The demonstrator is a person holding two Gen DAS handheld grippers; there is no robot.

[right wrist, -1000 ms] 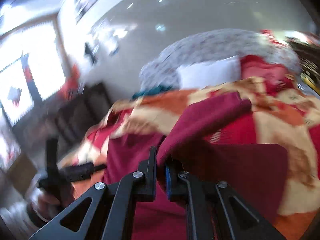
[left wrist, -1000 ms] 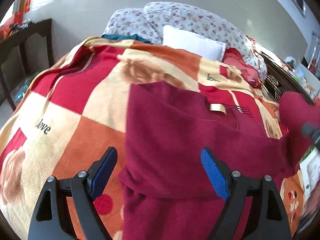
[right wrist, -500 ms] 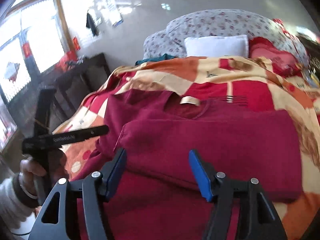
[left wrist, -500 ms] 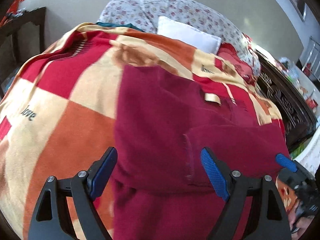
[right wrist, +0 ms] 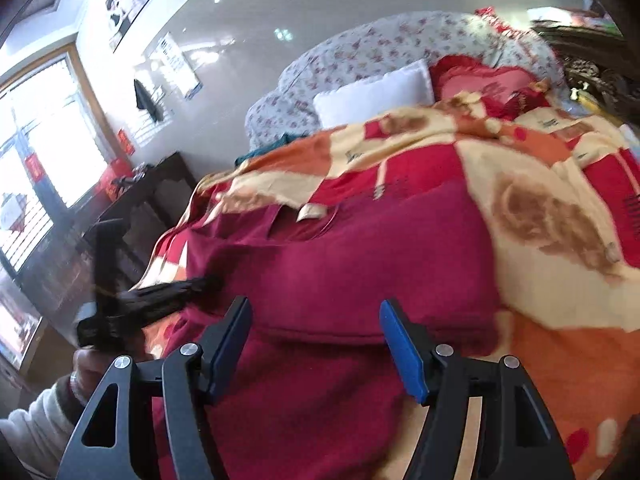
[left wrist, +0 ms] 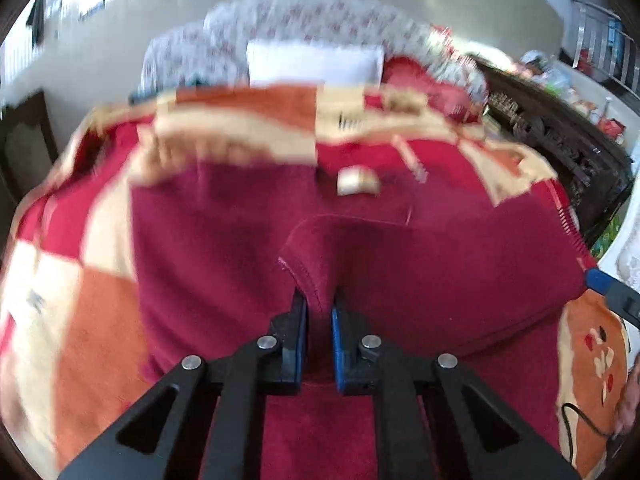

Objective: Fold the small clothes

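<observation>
A bed [left wrist: 48, 344] under a checked red, orange and cream blanket [right wrist: 568, 360] carries one maroon garment [left wrist: 440, 264]. Nearest, the left claw [left wrist: 319, 312] has just closed, pinching the hemmed edge of the garment's folded flap. The right claw [right wrist: 316, 340] has just opened, spread wide above the fold, holding nothing. Farther, a tan neck label [left wrist: 357, 181], unreadable; one white pillow [right wrist: 372, 98].

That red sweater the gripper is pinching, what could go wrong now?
1. The left gripper has just closed on only a thin ridge of the dark red sweater, so the cloth may slip out when pulled.
2. Pulling could drag the folded sleeve open again.
3. The right gripper is open and holds nothing down, so the whole sweater might slide on the blanket.
</observation>
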